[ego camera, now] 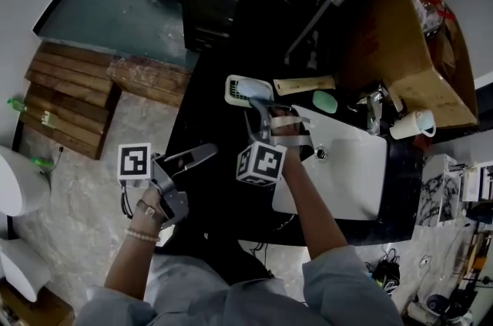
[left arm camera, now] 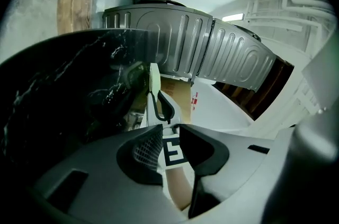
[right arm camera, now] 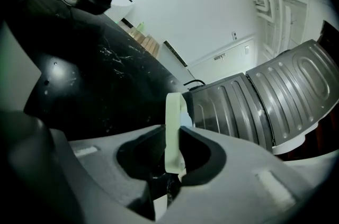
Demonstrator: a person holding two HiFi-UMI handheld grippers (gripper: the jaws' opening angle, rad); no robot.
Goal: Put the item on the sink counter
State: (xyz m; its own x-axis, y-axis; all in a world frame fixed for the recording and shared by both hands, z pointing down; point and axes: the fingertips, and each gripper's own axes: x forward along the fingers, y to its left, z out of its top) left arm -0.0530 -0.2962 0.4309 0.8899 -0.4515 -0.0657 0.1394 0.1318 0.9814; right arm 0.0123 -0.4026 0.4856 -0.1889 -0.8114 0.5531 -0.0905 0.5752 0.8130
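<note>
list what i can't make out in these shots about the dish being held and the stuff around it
- Whether the pale dish touches the black counter: the head view looks down from above, and the right gripper view shows the dish edge-on.
- What lies in the dish: a bluish patch, too small in the head view.
- Left side of the sink: covered by the right gripper and forearm in the head view.
- What the cup holds: too small.
</note>
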